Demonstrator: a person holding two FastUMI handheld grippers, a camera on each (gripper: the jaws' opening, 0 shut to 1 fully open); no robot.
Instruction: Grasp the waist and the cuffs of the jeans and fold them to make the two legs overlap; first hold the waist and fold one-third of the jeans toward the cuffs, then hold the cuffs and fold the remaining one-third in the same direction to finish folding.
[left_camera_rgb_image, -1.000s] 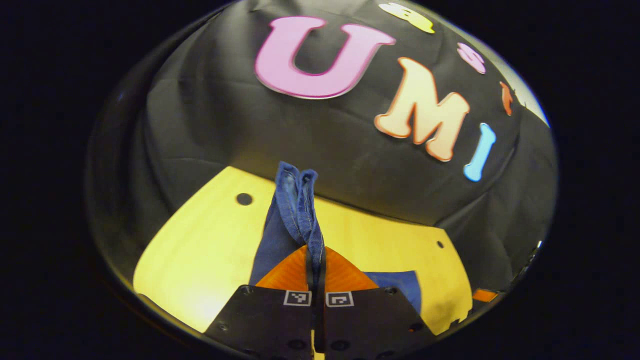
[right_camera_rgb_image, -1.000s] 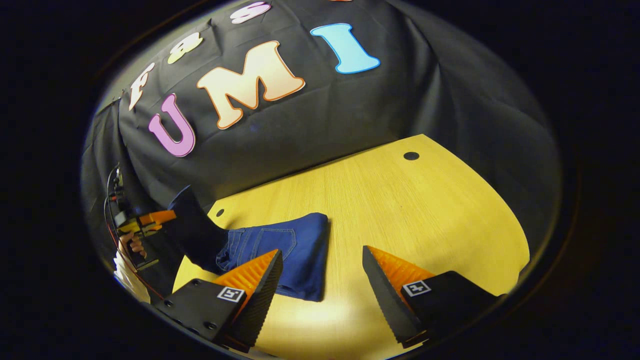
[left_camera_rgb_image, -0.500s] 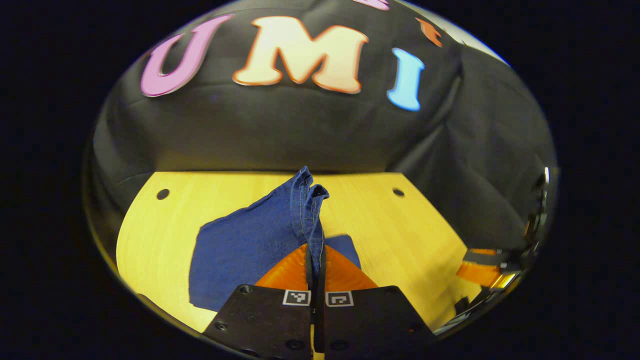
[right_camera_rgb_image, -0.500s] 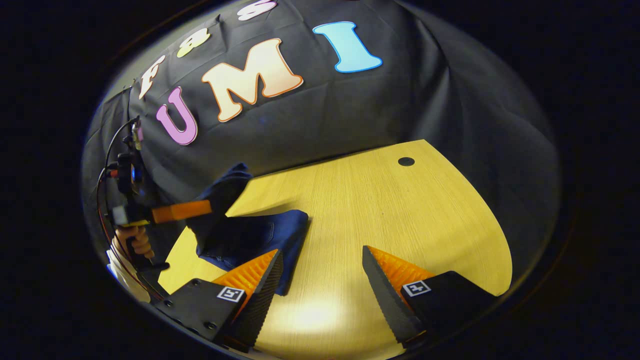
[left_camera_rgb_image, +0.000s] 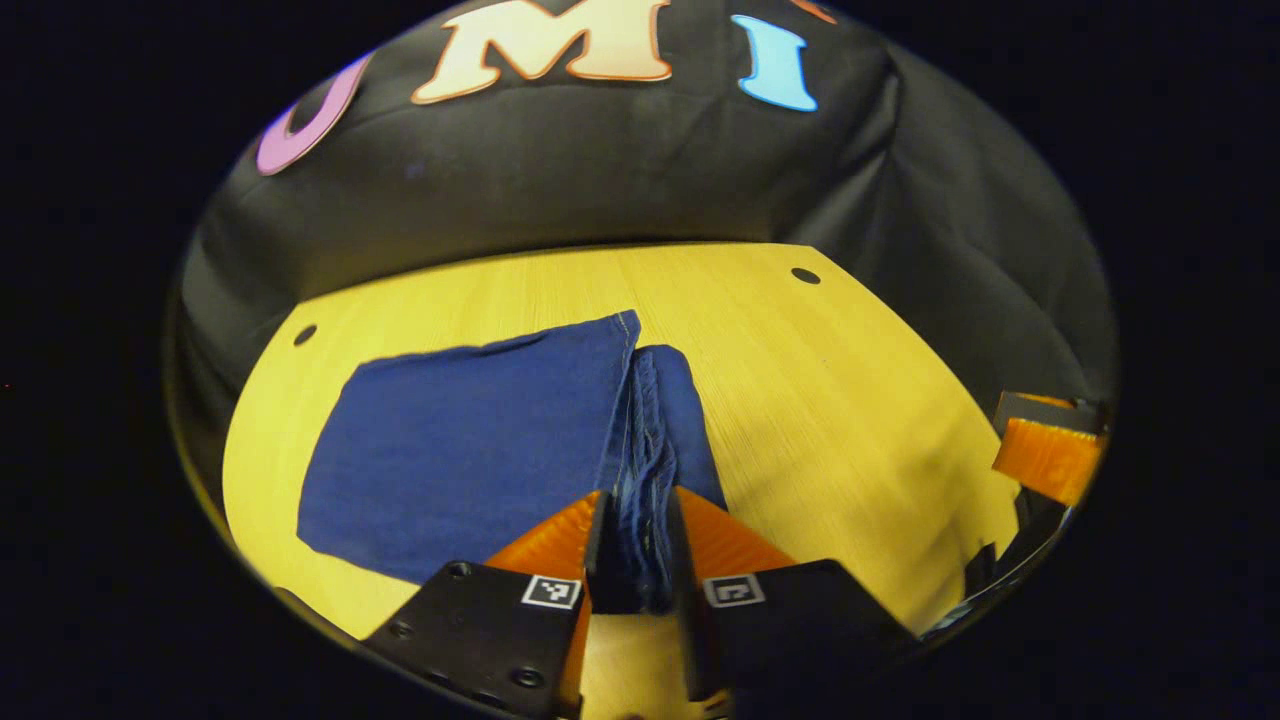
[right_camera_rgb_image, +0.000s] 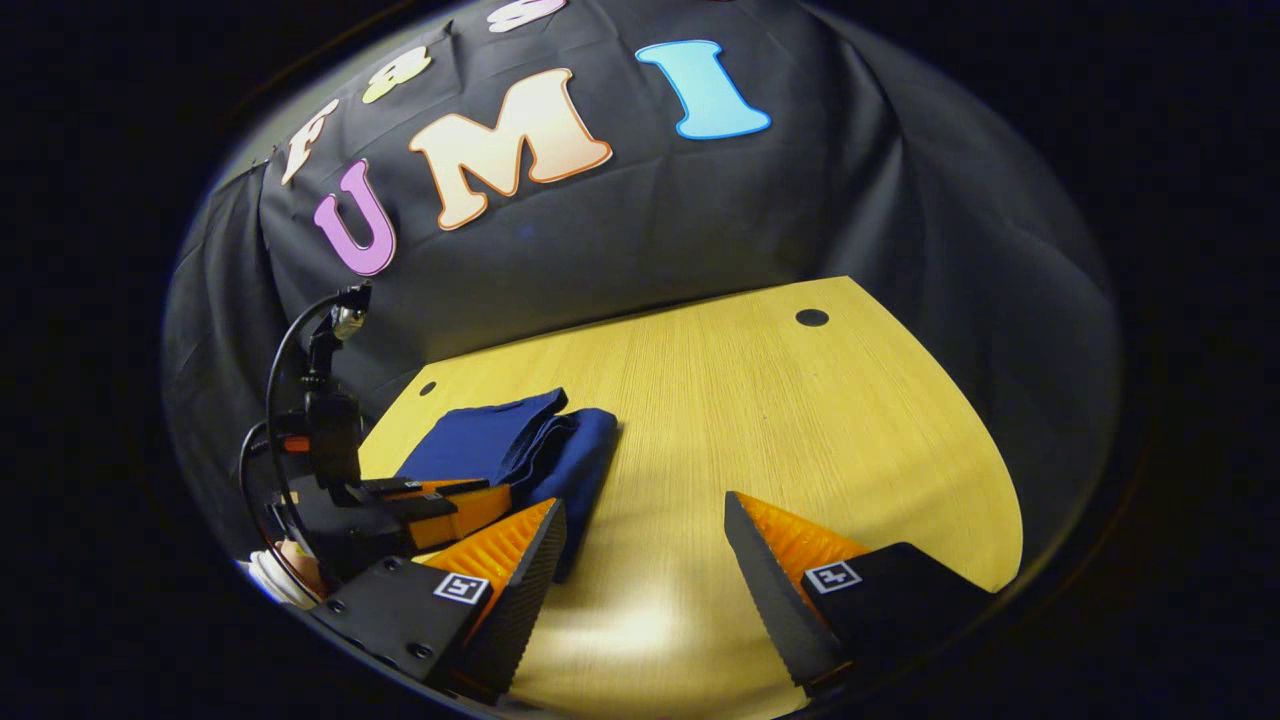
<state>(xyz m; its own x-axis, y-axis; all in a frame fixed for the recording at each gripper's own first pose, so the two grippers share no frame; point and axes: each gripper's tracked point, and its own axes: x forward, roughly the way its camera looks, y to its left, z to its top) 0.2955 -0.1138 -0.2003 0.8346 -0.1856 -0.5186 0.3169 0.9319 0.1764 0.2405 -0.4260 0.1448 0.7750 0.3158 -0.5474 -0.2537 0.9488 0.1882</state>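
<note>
The dark blue jeans lie folded in a flat stack on the yellow wooden table. The cuff hems rest along the stack's right edge and run down between my left gripper's fingers. My left gripper is low over the table, its jaws parted a little with the hems loose between them. In the right gripper view the folded jeans sit at the left, with the left gripper at their near edge. My right gripper hovers wide open over bare table, right of the jeans, holding nothing.
A hand holds the left gripper, and a black cable arcs above it. The right gripper's finger shows at the right edge of the left gripper view. Small round holes mark the table's far corners. The black cloth wall stands behind the table.
My left gripper carried the cuffs over and down onto the folded jeans, and its jaws have parted from tightly shut. The right gripper has stayed open and nearly still.
</note>
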